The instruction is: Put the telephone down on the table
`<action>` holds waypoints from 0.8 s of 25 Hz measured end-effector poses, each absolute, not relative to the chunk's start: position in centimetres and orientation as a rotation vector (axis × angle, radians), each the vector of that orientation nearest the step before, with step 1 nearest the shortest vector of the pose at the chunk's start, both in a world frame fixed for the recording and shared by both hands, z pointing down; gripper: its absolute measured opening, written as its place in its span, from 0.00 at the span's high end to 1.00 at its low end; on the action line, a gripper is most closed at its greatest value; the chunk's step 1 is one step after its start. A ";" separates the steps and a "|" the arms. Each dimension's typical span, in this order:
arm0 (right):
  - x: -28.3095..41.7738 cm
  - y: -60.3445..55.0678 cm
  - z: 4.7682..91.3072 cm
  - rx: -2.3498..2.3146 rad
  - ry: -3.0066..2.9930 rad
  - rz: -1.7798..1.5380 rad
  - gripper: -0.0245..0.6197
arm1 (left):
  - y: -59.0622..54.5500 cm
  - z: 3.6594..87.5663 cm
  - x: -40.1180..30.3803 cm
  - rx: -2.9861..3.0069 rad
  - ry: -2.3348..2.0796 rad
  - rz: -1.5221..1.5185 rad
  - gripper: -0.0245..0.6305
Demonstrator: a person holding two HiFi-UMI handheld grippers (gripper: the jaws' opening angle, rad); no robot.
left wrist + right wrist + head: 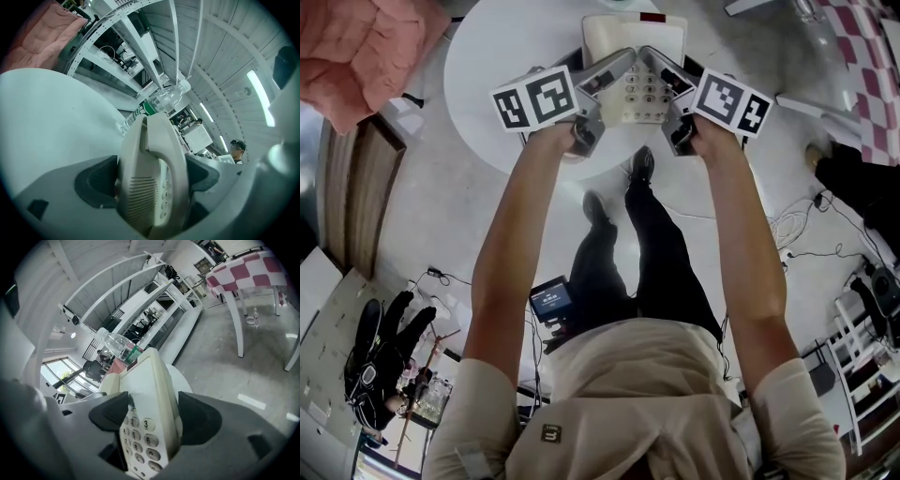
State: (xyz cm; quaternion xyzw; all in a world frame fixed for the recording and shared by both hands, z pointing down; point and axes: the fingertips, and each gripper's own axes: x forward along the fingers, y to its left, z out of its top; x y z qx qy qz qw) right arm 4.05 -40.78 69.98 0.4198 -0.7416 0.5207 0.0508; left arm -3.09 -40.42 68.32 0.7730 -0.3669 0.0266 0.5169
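I am gripping the telephone [636, 42] by its side edges, left gripper [607, 73] and right gripper [666, 73] both clamped on it over the round table [497, 66], and judging its stiff, smooth plastic light but slippery.

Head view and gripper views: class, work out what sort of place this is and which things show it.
Probably an indoor lab or workshop: loose cables trail across the bare grey concrete floor, tall white metal racking stands nearby, and a red-and-white checked tablecloth covers another table.
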 end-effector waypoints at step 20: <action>3.8 -40.9 72.0 1.237 -2.224 1.467 0.48 | -40.1 70.7 -3.2 1.804 -0.887 0.055 0.34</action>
